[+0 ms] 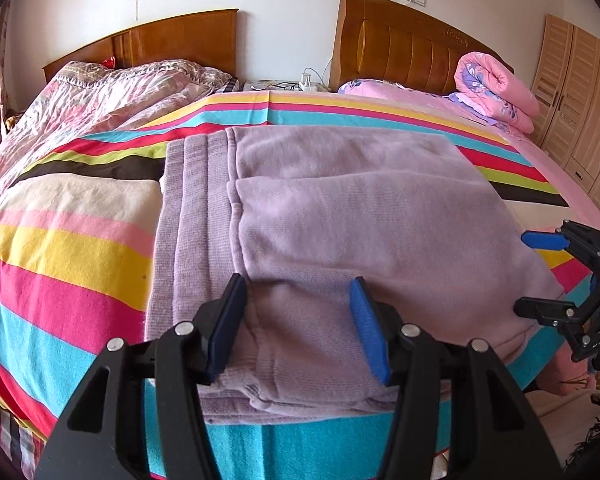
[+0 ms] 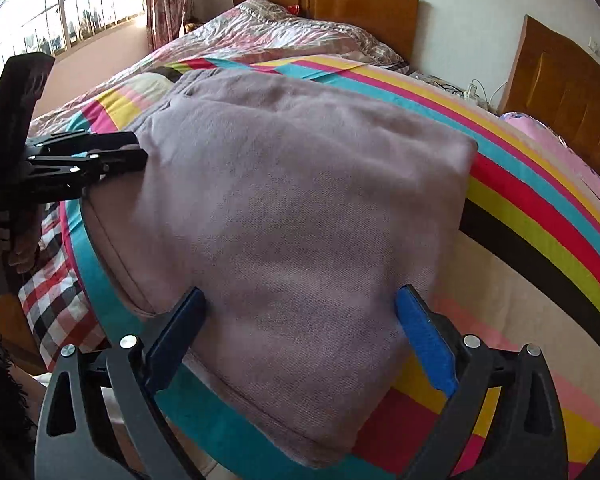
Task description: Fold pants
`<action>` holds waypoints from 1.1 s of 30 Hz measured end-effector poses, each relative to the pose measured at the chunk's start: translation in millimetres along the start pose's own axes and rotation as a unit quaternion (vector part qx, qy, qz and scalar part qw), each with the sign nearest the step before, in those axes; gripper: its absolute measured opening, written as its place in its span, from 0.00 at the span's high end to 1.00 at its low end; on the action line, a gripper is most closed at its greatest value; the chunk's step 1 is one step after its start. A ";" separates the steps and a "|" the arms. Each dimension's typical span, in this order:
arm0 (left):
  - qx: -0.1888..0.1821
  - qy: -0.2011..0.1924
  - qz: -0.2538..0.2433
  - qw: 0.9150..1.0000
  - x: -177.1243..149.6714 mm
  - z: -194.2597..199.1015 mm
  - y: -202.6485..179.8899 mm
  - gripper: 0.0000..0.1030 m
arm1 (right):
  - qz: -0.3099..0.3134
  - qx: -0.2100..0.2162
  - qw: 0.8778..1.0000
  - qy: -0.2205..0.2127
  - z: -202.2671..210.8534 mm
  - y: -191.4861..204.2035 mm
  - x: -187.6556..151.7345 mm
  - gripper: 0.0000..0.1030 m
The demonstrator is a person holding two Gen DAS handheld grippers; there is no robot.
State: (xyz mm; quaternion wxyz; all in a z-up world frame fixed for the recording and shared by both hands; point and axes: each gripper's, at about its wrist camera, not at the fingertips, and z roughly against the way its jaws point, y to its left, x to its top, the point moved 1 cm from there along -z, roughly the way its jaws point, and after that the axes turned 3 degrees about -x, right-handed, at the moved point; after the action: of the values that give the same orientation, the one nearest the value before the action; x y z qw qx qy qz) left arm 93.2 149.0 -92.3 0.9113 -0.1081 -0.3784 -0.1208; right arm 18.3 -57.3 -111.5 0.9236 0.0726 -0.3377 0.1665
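Observation:
The lilac knit pants (image 1: 340,216) lie folded into a thick rectangle on the striped bedspread (image 1: 60,248), near the bed's front edge. My left gripper (image 1: 300,292) is open, its blue-padded fingers straddling the pants' near left edge, just above the cloth. My right gripper (image 2: 300,300) is open over the pants (image 2: 300,208) at their right end, fingers spread wide, holding nothing. The right gripper also shows at the right edge of the left wrist view (image 1: 540,272). The left gripper shows at the left of the right wrist view (image 2: 138,150), touching the pants' edge.
A second quilt-covered bed (image 1: 100,92) adjoins on the left, under a window (image 2: 60,8). A rolled pink quilt (image 1: 496,88) lies by the wooden headboard (image 1: 400,40). A wardrobe (image 1: 572,92) stands at right. A checked sheet (image 2: 56,280) hangs below the bed edge.

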 end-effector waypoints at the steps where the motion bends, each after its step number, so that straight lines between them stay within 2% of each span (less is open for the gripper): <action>1: 0.002 0.000 -0.001 1.000 -0.4 -0.4 -0.4 0.47 | -0.014 0.006 1.000 -0.005 0.0 -4.1 -2.7 0.10; 18: 0.066 -0.020 -0.022 0.997 -5.8 -8.8 -15.4 0.46 | -0.029 -0.017 0.996 -0.077 2.3 -2.1 -22.7 0.08; 24: 0.067 -0.024 -0.020 0.997 -7.3 -8.7 -14.9 0.46 | -0.033 -0.020 0.996 -0.083 2.8 -2.0 -24.1 0.08; 27: 0.070 -0.013 -0.016 0.997 -3.2 -9.0 -16.5 0.45 | -0.039 -0.014 0.995 -0.086 3.8 -4.2 -24.8 0.08; 29: 0.077 0.003 -0.001 0.997 4.8 -3.7 -19.0 0.45 | -0.037 -0.011 0.997 -0.072 7.8 -5.3 -22.6 0.08; 30: 0.080 0.005 0.015 0.997 12.7 4.6 -21.0 0.43 | -0.048 -0.008 0.997 -0.060 13.2 -7.6 -22.1 0.07; 31: 0.067 -0.006 0.026 0.997 21.5 15.7 -25.1 0.40 | -0.062 0.001 0.996 -0.057 20.5 -10.8 -22.1 0.07; 33: 0.031 -0.032 0.009 0.999 43.8 28.3 -36.3 0.28 | -0.065 0.001 0.994 -0.087 35.1 -7.6 -20.2 0.07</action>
State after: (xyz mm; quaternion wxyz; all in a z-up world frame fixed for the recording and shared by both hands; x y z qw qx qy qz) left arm 93.5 116.7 -37.6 0.9026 -0.0869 -0.4101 -0.0977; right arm -14.5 -78.2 -98.0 0.8995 0.1100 -0.4110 0.0993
